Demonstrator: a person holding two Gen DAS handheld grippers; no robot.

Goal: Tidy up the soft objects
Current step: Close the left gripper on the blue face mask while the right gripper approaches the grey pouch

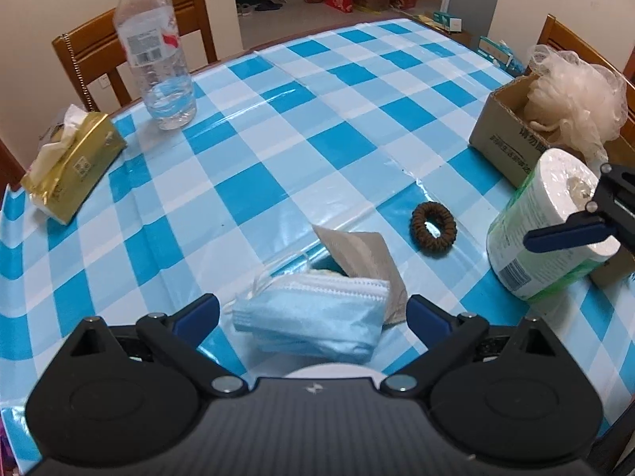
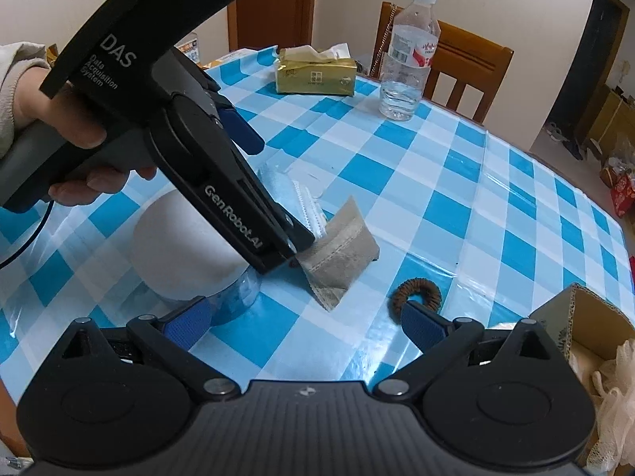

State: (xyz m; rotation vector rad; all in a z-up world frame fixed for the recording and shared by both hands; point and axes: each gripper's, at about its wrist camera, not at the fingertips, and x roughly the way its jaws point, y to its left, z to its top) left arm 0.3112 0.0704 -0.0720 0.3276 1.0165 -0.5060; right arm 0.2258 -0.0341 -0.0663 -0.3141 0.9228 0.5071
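Blue-padded fingers of the left gripper (image 1: 313,315) are standing spread apart around a stack of blue face masks (image 1: 313,313) low in the left wrist frame, not yet closing on it, so the step in hand looks like picking up the masks. Across the checked tabletop (image 1: 278,127), the cardboard box (image 1: 500,135) at the right edge is already holding a mesh bath pouf (image 1: 575,95); it is probably the goal. Next, the fingers need to squeeze the whole stack evenly, since loose masks could slide. Right gripper (image 2: 305,323) is also hanging open, holding nothing in its own view, near a paper roll (image 1: 547,222) and a brown scrunchie (image 1: 433,228). A grey packet (image 1: 361,256) is lying against the masks. At upper left, a water bottle (image 1: 152,47) and tissue pack (image 1: 71,166) are sitting before a wooden chair (image 1: 87,51); a doorway beyond is showing cluttered boxes.
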